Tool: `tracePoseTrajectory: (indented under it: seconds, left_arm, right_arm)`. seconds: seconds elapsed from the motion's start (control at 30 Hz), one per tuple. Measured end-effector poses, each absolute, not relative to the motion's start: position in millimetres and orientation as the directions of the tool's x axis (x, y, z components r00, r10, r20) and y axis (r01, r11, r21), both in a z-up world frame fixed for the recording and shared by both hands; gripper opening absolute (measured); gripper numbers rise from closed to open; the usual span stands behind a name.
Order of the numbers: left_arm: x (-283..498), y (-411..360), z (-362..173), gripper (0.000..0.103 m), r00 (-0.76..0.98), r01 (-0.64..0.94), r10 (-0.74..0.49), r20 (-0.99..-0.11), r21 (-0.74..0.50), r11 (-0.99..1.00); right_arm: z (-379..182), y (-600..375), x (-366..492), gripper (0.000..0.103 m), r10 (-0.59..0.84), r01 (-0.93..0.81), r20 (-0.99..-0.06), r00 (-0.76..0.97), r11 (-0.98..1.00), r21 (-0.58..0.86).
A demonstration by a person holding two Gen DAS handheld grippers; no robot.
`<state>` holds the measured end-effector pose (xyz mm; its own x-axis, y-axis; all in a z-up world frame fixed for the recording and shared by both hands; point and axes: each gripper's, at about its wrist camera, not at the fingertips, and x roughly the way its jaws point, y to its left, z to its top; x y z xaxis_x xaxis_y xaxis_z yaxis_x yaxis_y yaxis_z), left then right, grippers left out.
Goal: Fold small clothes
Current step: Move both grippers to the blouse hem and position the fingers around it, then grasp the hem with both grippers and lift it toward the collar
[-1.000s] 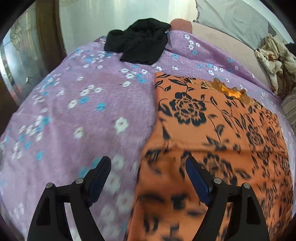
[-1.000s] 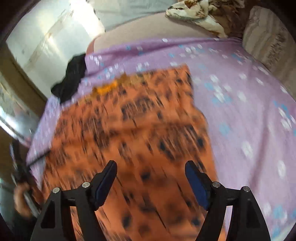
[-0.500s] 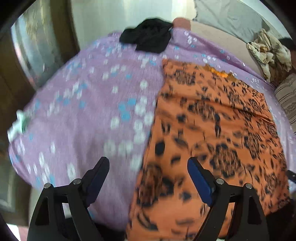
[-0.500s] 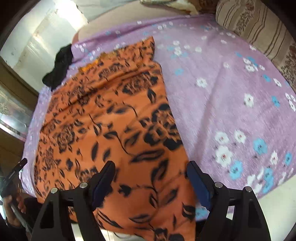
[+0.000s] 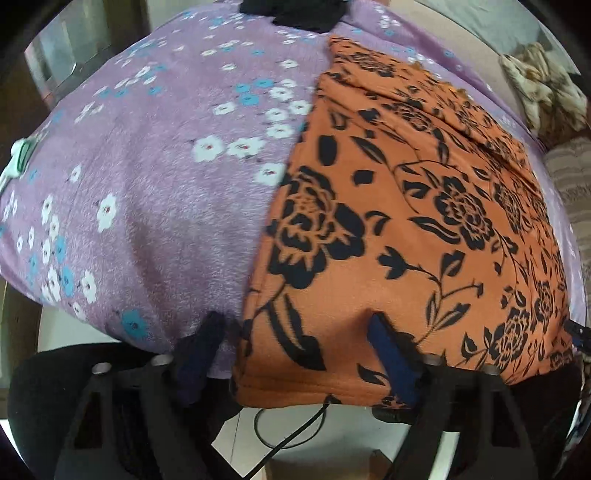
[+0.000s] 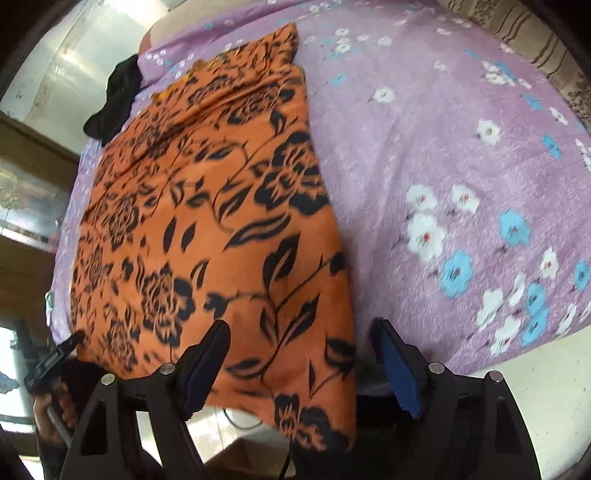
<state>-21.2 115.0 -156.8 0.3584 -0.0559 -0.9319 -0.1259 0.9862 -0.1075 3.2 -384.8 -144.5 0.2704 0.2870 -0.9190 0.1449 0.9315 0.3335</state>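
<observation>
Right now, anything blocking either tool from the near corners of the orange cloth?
Nothing visible. The orange floral cloth lies flat on the purple bedspread. Left tool and right tool each straddle a near corner, jaws closing. The black garment sits far off.

— What lies around you?
— You stand at a bed under a purple flowered sheet (image 5: 155, 177), a pale floor (image 6: 546, 373) below its edge.
— And beyond?
— A bright, light wall (image 6: 74, 62), a striped cushion (image 6: 524, 33), dark wooden furniture (image 6: 33, 147) at your left.
</observation>
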Motion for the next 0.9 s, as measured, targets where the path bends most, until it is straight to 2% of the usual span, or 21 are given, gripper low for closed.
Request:
tracePoseTrajectory:
  seconds: [0.03, 0.07, 0.1, 0.13, 0.17, 0.2, 0.23, 0.3, 0.37, 0.43, 0.47, 0.5, 0.53, 0.57, 0.63, 0.67, 0.7, 0.73, 0.8, 0.9]
  left_arm:
    - [-21.7, 113.3, -155.9, 0.063, 0.362, -0.119, -0.053, -0.931, -0.103, 0.988]
    - [-21.3, 111.4, -154.5, 0.051, 0.366, -0.112, -0.057, -0.929, -0.105, 0.988]
    - [-22.0, 111.3, -152.8, 0.038, 0.368, -0.109, -0.064, -0.928, -0.111, 0.988]
    - [-22.8, 112.4, -151.2, 0.032, 0.368, -0.112, -0.065, -0.927, -0.114, 0.987]
    - [-20.9, 112.8, -149.7, 0.017, 0.366, -0.110, -0.084, -0.927, -0.132, 0.985]
    - [-20.1, 116.1, -150.3, 0.010, 0.361, -0.112, -0.110, -0.926, -0.160, 0.981]
    - [-20.6, 119.5, -150.5, 0.010, 0.357, -0.118, -0.135, -0.924, -0.188, 0.975]
    - [-20.4, 124.0, -150.2, 0.010, 0.352, -0.123, -0.163, -0.922, -0.218, 0.968]
    - [-25.4, 131.4, -147.5, 0.010, 0.352, -0.130, -0.184, -0.918, -0.243, 0.961]
    - [-29.0, 133.5, -145.9, 0.011, 0.354, -0.121, -0.208, -0.912, -0.265, 0.957]
    - [-28.0, 135.8, -148.0, 0.024, 0.351, -0.118, -0.215, -0.911, -0.270, 0.955]
    - [-31.7, 139.2, -151.1, 0.045, 0.338, -0.131, -0.203, -0.919, -0.260, 0.957]
    - [-31.1, 140.4, -155.7, 0.053, 0.327, -0.152, -0.183, -0.927, -0.243, 0.958]
    - [-30.0, 143.1, -157.8, 0.058, 0.323, -0.160, -0.184, -0.929, -0.245, 0.956]
    - [-30.9, 141.4, -156.9, 0.058, 0.325, -0.156, -0.175, -0.929, -0.235, 0.959]
    - [-31.7, 139.2, -156.7, 0.053, 0.324, -0.146, -0.167, -0.931, -0.224, 0.964]
    - [-32.2, 137.2, -156.5, 0.020, 0.322, -0.134, -0.157, -0.933, -0.210, 0.969]
    - [-30.1, 135.4, -156.9, 0.009, 0.317, -0.125, -0.171, -0.933, -0.219, 0.968]
    - [-27.3, 136.3, -151.1, 0.007, 0.324, -0.126, -0.208, -0.923, -0.260, 0.957]
    - [-27.6, 146.7, -120.3, 0.007, 0.401, -0.127, -0.269, -0.876, -0.344, 0.930]
  right_arm:
    - [-145.4, -384.8, 2.5, 0.064, 0.281, 0.144, -0.924, 0.259, 0.935, 0.325]
    - [-145.3, -384.5, 1.0, 0.058, 0.285, 0.139, -0.925, 0.250, 0.935, 0.326]
    - [-145.3, -384.5, -0.1, 0.048, 0.290, 0.135, -0.926, 0.241, 0.935, 0.328]
    - [-146.1, -384.2, -1.4, 0.043, 0.290, 0.131, -0.929, 0.230, 0.936, 0.325]
    - [-148.2, -383.0, -3.2, 0.040, 0.287, 0.124, -0.934, 0.213, 0.940, 0.318]
    - [-149.1, -382.1, -4.4, 0.038, 0.285, 0.120, -0.936, 0.207, 0.942, 0.313]
    - [-148.9, -382.0, -5.5, 0.037, 0.283, 0.115, -0.937, 0.206, 0.943, 0.311]
    - [-146.4, -381.4, -9.8, 0.018, 0.307, 0.105, -0.927, 0.215, 0.937, 0.334]
    - [-140.8, -381.9, -14.9, 0.013, 0.343, 0.107, -0.910, 0.233, 0.921, 0.375]
    - [-130.7, -384.1, -20.9, 0.012, 0.388, 0.103, -0.882, 0.266, 0.899, 0.427]
    - [-127.3, -386.4, -22.3, 0.012, 0.409, 0.104, -0.868, 0.281, 0.886, 0.451]
    - [-127.4, -388.2, -22.0, 0.012, 0.434, 0.099, -0.853, 0.291, 0.873, 0.478]
    - [-131.9, -389.8, -20.2, 0.013, 0.454, 0.105, -0.843, 0.288, 0.860, 0.499]
    - [-138.6, -391.0, -18.4, 0.016, 0.457, 0.129, -0.847, 0.272, 0.855, 0.503]
    - [-147.8, -387.0, -17.1, 0.016, 0.447, 0.130, -0.860, 0.248, 0.864, 0.487]
    - [-148.1, -384.4, -18.0, 0.017, 0.445, 0.120, -0.860, 0.250, 0.867, 0.483]
    - [-146.6, -383.2, -19.3, 0.017, 0.444, 0.114, -0.859, 0.254, 0.868, 0.483]
    - [-146.3, -383.4, -20.3, 0.017, 0.444, 0.107, -0.859, 0.256, 0.870, 0.481]
    - [-145.7, -382.4, -21.0, 0.010, 0.458, 0.095, -0.854, 0.248, 0.865, 0.492]
    - [-126.7, -390.5, -16.3, 0.009, 0.512, 0.108, -0.796, 0.323, 0.815, 0.569]
